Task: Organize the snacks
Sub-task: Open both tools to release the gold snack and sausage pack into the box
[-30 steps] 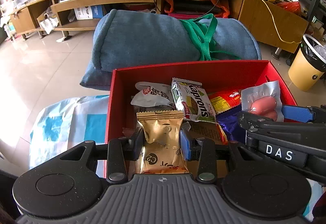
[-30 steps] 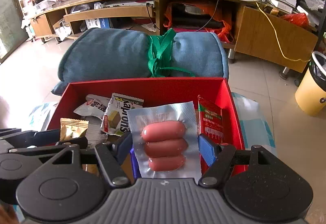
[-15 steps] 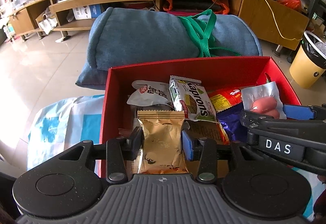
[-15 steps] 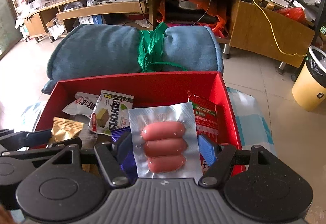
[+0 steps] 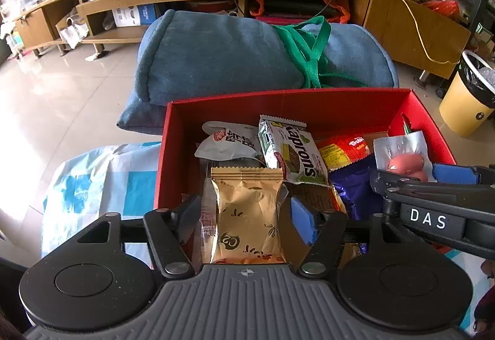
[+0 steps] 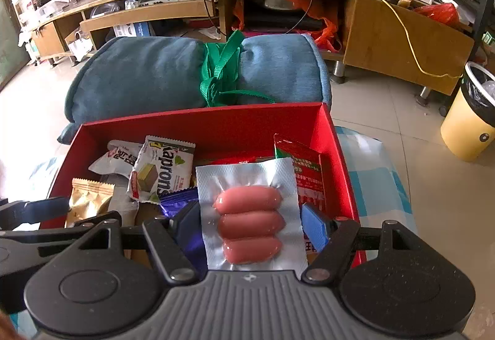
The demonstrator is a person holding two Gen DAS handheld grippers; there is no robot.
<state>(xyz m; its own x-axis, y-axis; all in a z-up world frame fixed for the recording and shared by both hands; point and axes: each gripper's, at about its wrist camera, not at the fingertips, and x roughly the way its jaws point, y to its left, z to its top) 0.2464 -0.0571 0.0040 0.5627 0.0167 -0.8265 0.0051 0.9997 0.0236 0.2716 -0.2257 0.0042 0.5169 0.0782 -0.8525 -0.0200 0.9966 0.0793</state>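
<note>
left claw (image 5: 244,217): black, blue pads | right claw (image 6: 252,224): white "DAS" label

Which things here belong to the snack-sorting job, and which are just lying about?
Job:
red box
gold packet in left hand-held gripper
sausage pack in right hand-held gripper
wafer packet

Lying about:
blue cushion
yellow bin
TV cabinet

1 red box (image 5: 309,101) holds 7 visible snack packets, among them 1 gold packet (image 5: 247,216) and 1 sausage pack (image 6: 250,216) containing 3 sausages; 2 grippers; 1 blue bundle (image 5: 216,58); 1 yellow bin (image 5: 464,104).
</note>
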